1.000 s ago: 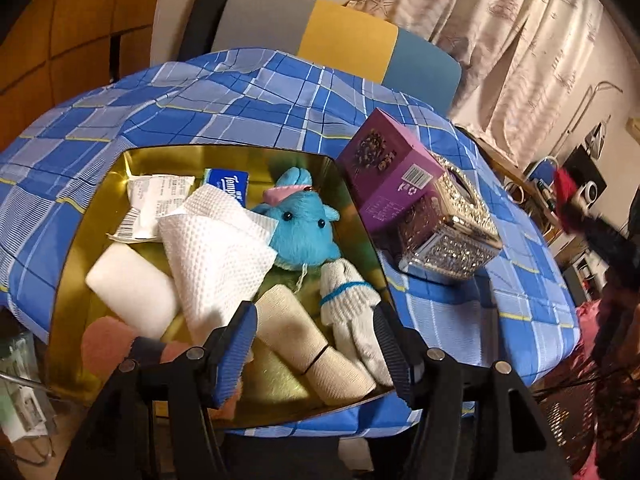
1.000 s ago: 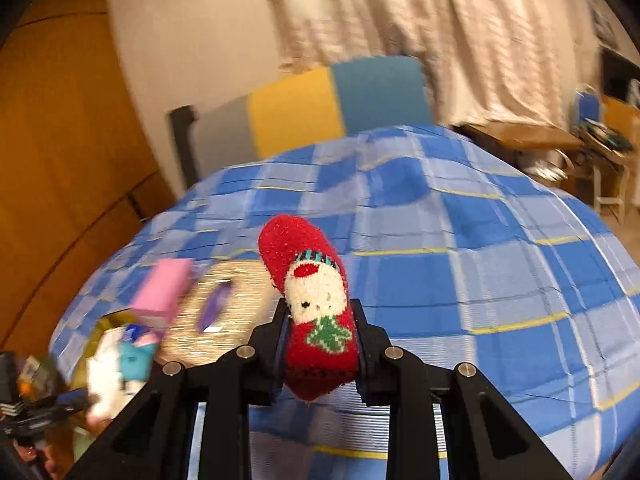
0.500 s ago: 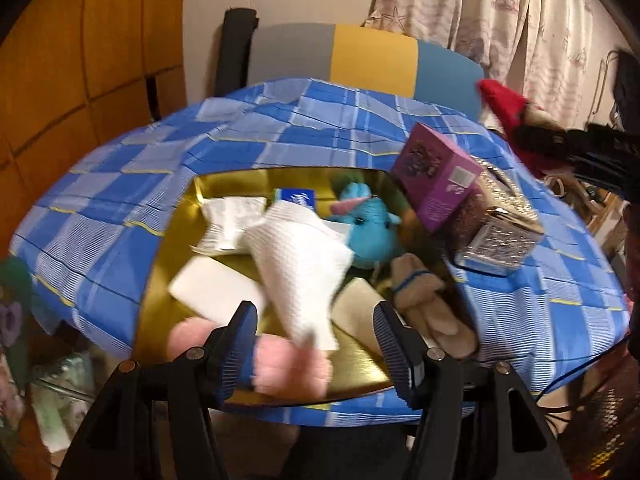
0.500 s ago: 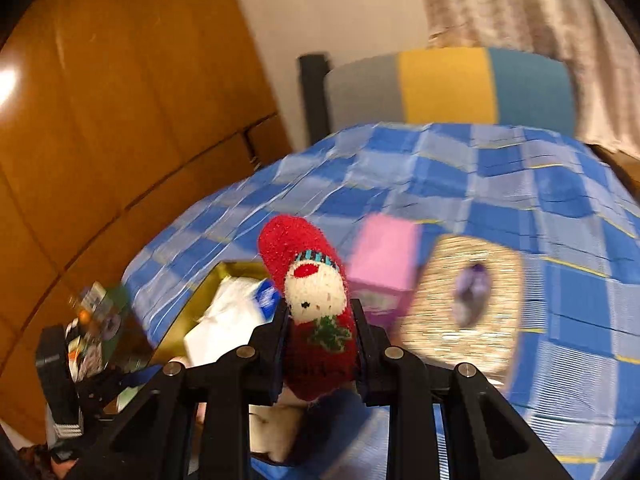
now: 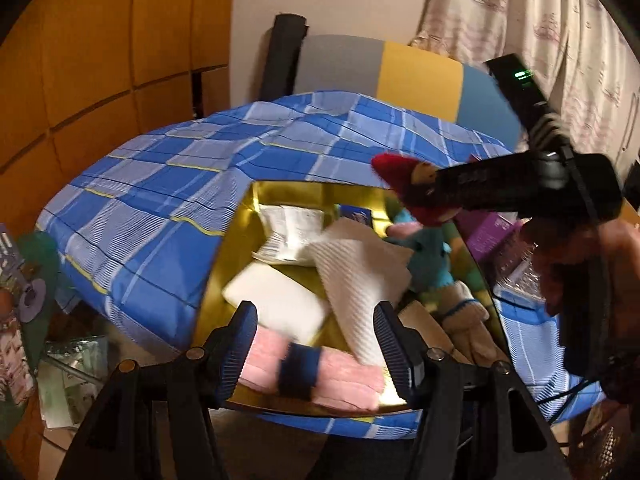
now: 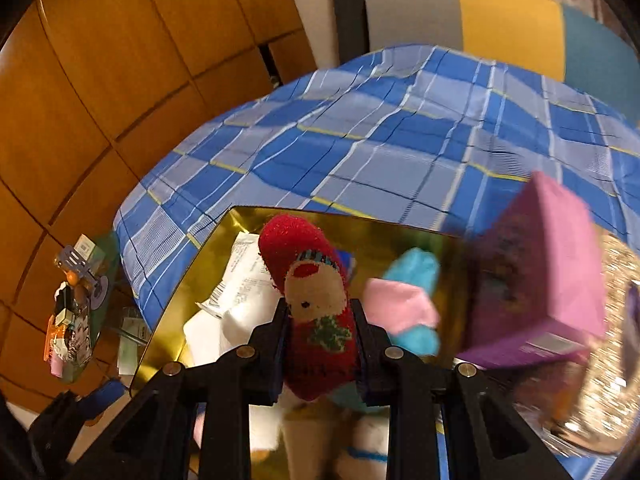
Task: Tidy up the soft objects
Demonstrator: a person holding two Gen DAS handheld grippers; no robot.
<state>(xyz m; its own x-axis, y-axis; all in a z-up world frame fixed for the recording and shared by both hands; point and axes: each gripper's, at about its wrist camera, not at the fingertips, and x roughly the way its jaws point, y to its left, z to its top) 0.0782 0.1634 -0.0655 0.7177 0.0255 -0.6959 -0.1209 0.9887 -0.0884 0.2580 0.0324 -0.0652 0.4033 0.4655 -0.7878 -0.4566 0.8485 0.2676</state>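
Right tongs (image 6: 320,344) clamped on red Santa sock (image 6: 316,304), held above gold tray (image 6: 188,284); blue plush toy (image 6: 416,276) just right of them. Left tongs (image 5: 314,350) apart, empty, over pink towel (image 5: 344,380) at tray's near edge

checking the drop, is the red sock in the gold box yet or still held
Held, not in: the right gripper is shut on the red sock above the gold box.

warm dim light | motion blur right | fisheye-bent edges
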